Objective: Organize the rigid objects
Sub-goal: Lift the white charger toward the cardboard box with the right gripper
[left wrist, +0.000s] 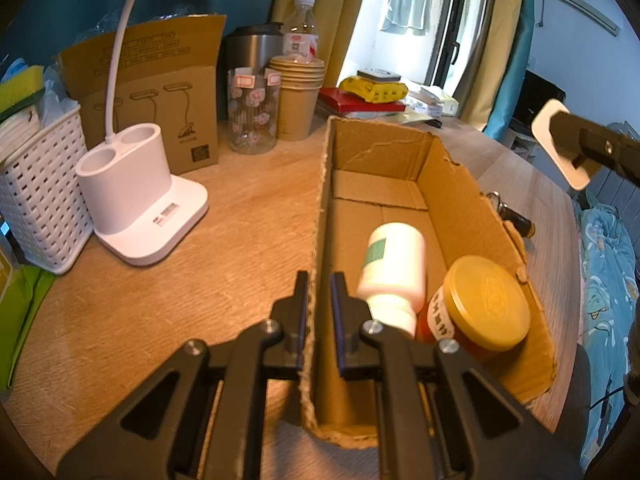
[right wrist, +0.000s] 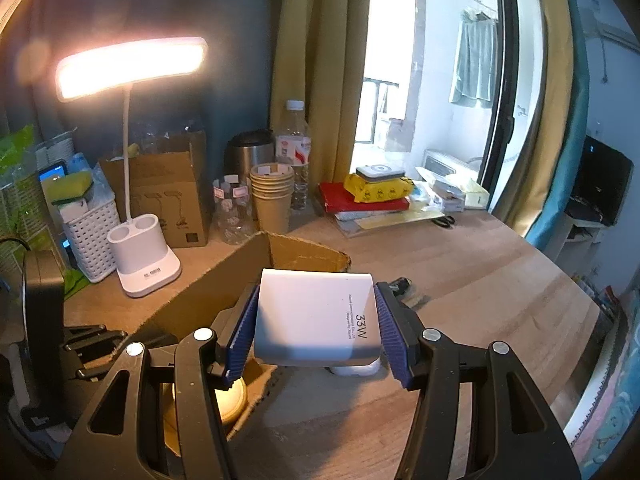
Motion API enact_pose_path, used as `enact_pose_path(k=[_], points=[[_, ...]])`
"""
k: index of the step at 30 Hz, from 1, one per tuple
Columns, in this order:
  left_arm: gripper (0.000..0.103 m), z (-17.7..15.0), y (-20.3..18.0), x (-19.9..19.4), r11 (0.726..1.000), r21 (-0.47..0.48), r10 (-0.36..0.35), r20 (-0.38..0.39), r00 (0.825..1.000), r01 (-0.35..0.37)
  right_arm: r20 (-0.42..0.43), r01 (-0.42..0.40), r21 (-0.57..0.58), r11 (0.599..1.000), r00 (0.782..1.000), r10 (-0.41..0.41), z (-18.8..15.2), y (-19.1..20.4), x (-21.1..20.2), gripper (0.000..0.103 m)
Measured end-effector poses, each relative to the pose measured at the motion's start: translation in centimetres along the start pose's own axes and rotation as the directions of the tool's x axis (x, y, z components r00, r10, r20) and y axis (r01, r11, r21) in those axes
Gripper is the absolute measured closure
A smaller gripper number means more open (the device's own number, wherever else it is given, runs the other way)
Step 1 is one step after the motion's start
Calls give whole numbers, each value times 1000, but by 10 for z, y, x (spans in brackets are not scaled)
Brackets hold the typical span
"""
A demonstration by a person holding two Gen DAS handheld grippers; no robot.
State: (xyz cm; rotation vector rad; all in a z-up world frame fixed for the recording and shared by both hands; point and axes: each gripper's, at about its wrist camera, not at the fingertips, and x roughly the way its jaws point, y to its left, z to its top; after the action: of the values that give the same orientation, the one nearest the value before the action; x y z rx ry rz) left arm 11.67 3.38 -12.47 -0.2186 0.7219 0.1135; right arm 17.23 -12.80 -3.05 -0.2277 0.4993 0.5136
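On the wooden tabletop (left wrist: 248, 208), the left tool (left wrist: 319, 304) clamps the box (left wrist: 320, 216) wall, steadying it; the right tool (right wrist: 316, 320) grips a charger (right wrist: 316, 316) for loading.

white charger (right wrist: 316, 316): "33W" | smaller print beside it: too small to read

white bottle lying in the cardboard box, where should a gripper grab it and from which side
Probably across the wide body, at the green label, coming from above. The white bottle lies on its side in the cardboard box, its narrow neck toward the near end, close beside the yellow-lidded jar. The box walls block a side approach, and the neck looks crowded by the jar, so jaws should straddle the body's round sides.
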Motion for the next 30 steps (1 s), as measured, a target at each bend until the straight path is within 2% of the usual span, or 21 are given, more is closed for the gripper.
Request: enact_pose_path(k=[9,30], points=[[93,2,1,0,1000,-3,-1,-7,1000,1,6,-48,-8,999,999,48,8,14,14,44],[93,3,4,1,1000,-2,-1,-8,1000,1,-112,-153,-66,986,983,145,-10,52,77,44]])
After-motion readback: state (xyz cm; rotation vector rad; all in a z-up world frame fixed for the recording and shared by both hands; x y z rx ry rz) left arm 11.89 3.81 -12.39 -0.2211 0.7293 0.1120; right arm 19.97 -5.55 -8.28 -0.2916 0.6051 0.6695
